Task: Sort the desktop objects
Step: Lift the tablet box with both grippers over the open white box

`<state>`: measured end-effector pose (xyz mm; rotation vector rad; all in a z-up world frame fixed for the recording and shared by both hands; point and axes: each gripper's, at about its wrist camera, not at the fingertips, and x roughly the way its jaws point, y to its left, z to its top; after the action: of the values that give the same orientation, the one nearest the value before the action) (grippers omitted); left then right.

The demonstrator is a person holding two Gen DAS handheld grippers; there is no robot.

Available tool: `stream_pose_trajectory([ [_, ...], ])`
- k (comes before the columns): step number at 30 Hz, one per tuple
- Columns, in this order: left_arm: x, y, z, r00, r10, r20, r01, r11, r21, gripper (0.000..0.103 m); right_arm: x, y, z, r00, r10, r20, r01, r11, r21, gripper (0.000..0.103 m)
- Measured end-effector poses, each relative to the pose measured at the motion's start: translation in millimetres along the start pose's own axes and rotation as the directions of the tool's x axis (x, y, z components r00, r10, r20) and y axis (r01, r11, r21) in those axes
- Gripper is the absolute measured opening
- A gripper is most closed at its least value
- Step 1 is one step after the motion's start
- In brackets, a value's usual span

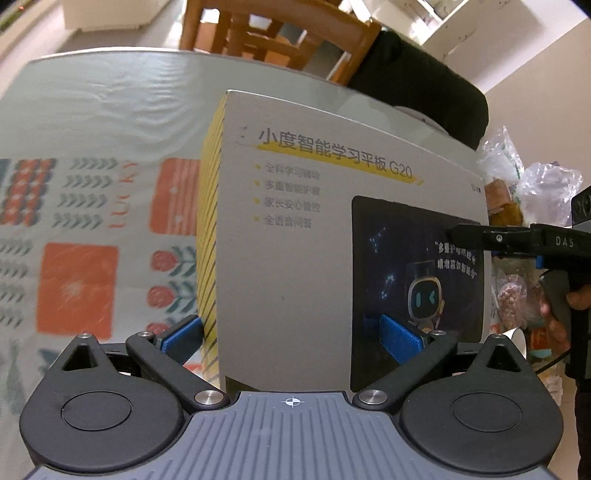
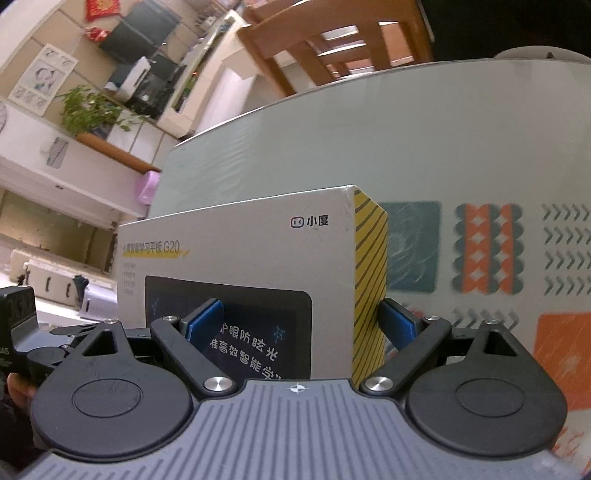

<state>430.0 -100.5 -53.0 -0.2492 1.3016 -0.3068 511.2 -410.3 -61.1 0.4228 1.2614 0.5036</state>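
Note:
A grey tablet box (image 1: 295, 258) with yellow striped sides and a robot picture is held between both grippers, tilted above the table. My left gripper (image 1: 291, 341) is shut on one edge of it, one blue pad on the striped side, the other on the printed face. My right gripper (image 2: 301, 321) is shut on the opposite edge of the box (image 2: 240, 236) in the same way. In the left wrist view the right gripper (image 1: 517, 236) shows at the box's right edge.
The table (image 1: 92, 110) has a glass top over a patterned cloth with orange and teal blocks. Plastic bags with snacks (image 1: 517, 184) lie at its right. A wooden chair (image 1: 266, 29) stands at the far side. A black garment (image 1: 424, 81) lies beyond the box.

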Motion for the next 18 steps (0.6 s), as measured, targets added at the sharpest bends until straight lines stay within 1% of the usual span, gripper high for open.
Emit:
stream_pose_trajectory([
  [5,-33.6,6.0,-32.9,0.999,0.022,0.044,-0.022,1.0,-0.006,0.102,-12.3,32.0,-24.0,1.0,0.021,0.008,-0.021,0.999,-0.032,0.103],
  [8,-46.4,10.8,-55.3,0.998,0.017,0.056,-0.015,1.0,-0.025,0.102,-18.1,50.5,-40.3,1.0,0.013,0.022,-0.012,0.999,-0.049,0.103],
  [13,-62.7,23.1,-95.5,0.998,-0.001,0.064,0.003,1.0,-0.023,0.102,-27.6,76.7,-77.3,0.999,-0.009,0.034,0.011,0.998,-0.061,0.103],
  [18,-83.5,44.0,-138.5,0.998,-0.025,0.066,0.025,1.0,-0.012,0.102,-30.8,103.4,-124.3,0.998,-0.04,0.052,0.043,0.998,-0.055,0.103],
])
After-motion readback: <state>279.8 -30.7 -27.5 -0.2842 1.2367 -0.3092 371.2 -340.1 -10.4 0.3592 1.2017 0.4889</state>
